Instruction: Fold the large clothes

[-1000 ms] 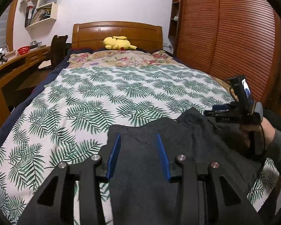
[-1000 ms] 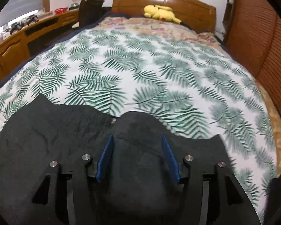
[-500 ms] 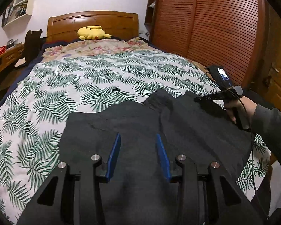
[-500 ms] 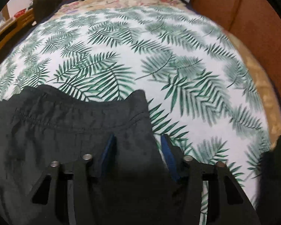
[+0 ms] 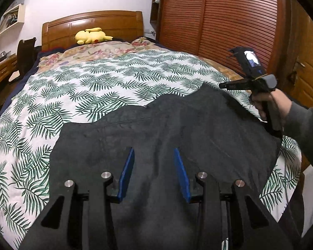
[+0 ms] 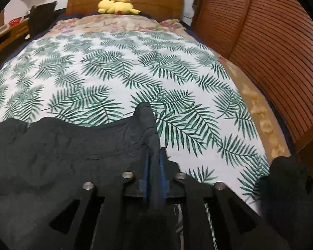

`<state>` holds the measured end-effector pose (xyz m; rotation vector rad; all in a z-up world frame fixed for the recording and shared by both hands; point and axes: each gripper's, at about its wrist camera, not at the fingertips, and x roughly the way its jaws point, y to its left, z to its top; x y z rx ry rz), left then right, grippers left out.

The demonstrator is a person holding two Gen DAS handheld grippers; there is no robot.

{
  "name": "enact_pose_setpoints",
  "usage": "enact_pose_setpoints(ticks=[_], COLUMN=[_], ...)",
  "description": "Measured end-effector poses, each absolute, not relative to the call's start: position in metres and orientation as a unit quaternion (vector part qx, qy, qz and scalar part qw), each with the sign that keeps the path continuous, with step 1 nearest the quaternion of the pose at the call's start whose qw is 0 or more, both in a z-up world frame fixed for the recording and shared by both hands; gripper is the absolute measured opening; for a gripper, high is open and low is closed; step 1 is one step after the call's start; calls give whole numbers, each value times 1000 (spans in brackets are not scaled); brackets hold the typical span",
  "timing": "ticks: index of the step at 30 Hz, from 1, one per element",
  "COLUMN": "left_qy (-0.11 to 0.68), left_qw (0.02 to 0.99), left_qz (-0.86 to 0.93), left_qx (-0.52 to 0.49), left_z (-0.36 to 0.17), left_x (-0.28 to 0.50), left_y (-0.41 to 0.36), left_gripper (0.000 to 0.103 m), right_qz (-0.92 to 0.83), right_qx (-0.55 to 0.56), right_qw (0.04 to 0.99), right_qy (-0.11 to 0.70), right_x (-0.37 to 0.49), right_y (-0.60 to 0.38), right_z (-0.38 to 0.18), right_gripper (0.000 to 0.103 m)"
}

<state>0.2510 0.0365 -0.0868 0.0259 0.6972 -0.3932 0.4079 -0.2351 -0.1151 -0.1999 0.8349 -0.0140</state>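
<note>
Dark trousers (image 5: 167, 129) spread at near end of leaf-print bedspread (image 5: 94, 87), waistband corner clamped in right gripper (image 6: 154, 179), left gripper (image 5: 154, 173) parted above cloth: better grabbed at matching corner ahead of left fingers, kept taut, before folding

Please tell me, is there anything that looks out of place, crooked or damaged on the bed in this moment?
Nothing looks damaged or spilled. The dark garment lies unevenly on the leaf-print bedspread, its far edge wavy, one corner pulled into a peak by the shut right gripper. The left gripper is open above it. A yellow plush toy rests by the headboard.
</note>
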Motion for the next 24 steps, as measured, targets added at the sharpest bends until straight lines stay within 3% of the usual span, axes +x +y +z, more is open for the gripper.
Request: enact_pose_setpoints(ticks=[2,5,14,17,24], left_qy=[340,342,350,347,339], left_qw=[920,919,911,911,910], left_qz=[-194,-197,-217,-222,-238], left_qx=[15,19,6,6,4], left_z=[-88,-93,-105,-102,-97], left_x=[247,242,221,216,200], left_y=[32,28,20,15,4], left_gripper=[39,39,39,39,39], right_qz=[18,51,83,73,57], right_qx=[-85,-85,-68,-64,-39], right_qw=[910,908,894,892,887], right_qy=[406,407,434,442,457], right_x=[390,355,264,251,230], right_y=[-235,-231,-243,-253,-274], right_z=[-111,-110,-129,-133,-136], right_gripper=[37,52,56,68,72])
